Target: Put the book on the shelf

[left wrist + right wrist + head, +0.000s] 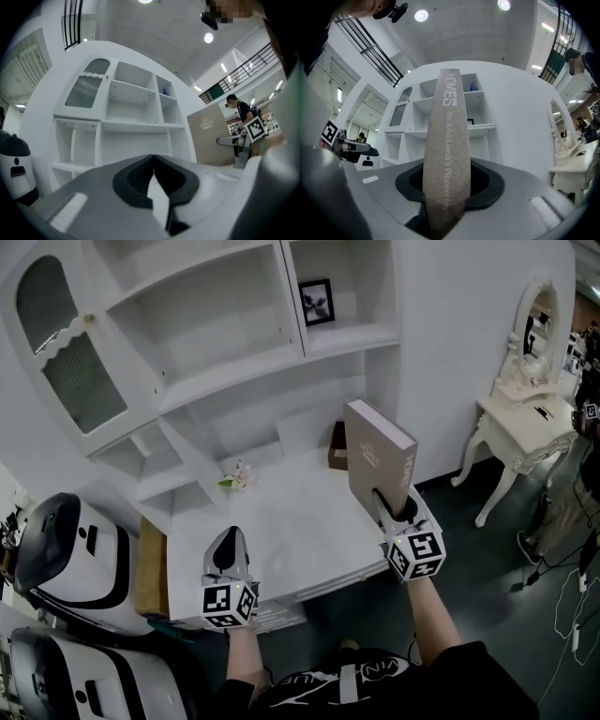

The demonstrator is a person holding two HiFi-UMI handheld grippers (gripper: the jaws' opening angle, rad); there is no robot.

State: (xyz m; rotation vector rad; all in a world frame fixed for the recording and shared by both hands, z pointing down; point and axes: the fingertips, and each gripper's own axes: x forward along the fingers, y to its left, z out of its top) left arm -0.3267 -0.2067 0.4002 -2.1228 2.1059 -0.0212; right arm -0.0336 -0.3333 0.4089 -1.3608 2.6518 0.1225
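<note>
A thick taupe book (pixel 378 458) stands upright over the right side of the white desk (pixel 281 531), its spine toward me. My right gripper (pixel 395 509) is shut on its lower edge. In the right gripper view the printed spine (pixel 447 136) fills the gap between the jaws and points at the white shelf unit (pixel 440 122). My left gripper (pixel 225 547) hovers over the desk's front left, shut and empty. In the left gripper view its tips (pixel 153 160) meet, and the book (pixel 209 136) shows at the right. The shelf unit (pixel 225 343) rises behind the desk with mostly bare compartments.
A framed picture (pixel 317 302) stands in an upper right compartment. A small brown box (pixel 337 446) and a flower sprig (pixel 236 478) lie at the back of the desk. A cream dressing table (pixel 525 427) stands at the right, white machines (pixel 66 549) at the left.
</note>
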